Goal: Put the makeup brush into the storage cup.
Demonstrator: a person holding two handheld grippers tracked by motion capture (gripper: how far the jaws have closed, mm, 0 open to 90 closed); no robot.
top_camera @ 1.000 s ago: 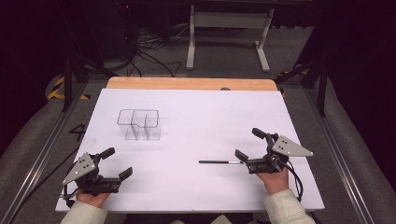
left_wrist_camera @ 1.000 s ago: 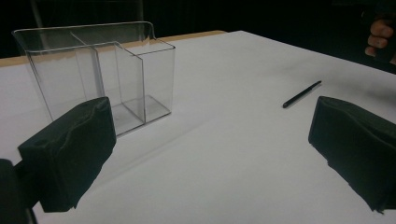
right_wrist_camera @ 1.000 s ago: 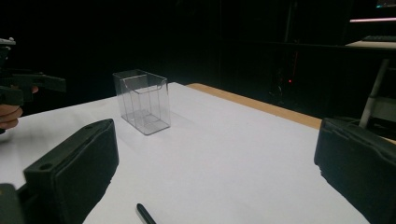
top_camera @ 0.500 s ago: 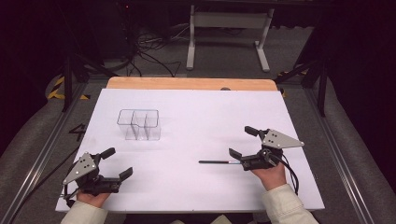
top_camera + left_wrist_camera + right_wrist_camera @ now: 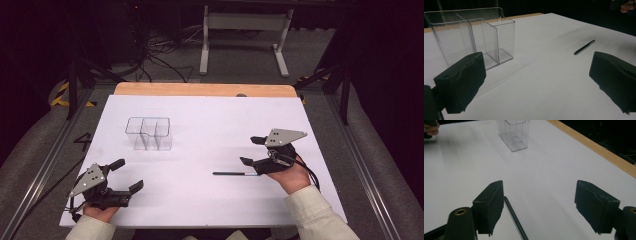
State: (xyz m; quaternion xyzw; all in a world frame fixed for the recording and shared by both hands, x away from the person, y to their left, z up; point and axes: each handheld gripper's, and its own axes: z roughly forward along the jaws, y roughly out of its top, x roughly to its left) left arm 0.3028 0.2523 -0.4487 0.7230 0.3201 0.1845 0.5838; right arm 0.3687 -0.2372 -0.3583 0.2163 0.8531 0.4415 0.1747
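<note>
A thin black pen (image 5: 235, 174) lies flat on the white table sheet (image 5: 210, 130), right of centre. My right gripper (image 5: 253, 151) hovers open just right of the pen's end. In the right gripper view the pen (image 5: 515, 220) runs beside the left jaw, inside the gap. A clear plastic organizer (image 5: 149, 133) with three compartments stands upright at the left centre. My left gripper (image 5: 126, 176) rests open near the table's front left corner. From the left gripper view the organizer (image 5: 471, 37) stands ahead on the left and the pen (image 5: 584, 47) lies far off on the right.
A wooden strip (image 5: 205, 89) edges the table's far side. Beyond it the floor holds cables (image 5: 155, 55) and a metal stand (image 5: 245, 35). Rails (image 5: 360, 150) run along both table sides.
My right gripper has moved left and slightly away from me, closing in on the pen's right end. The left gripper, pen and organizer have stayed put.
</note>
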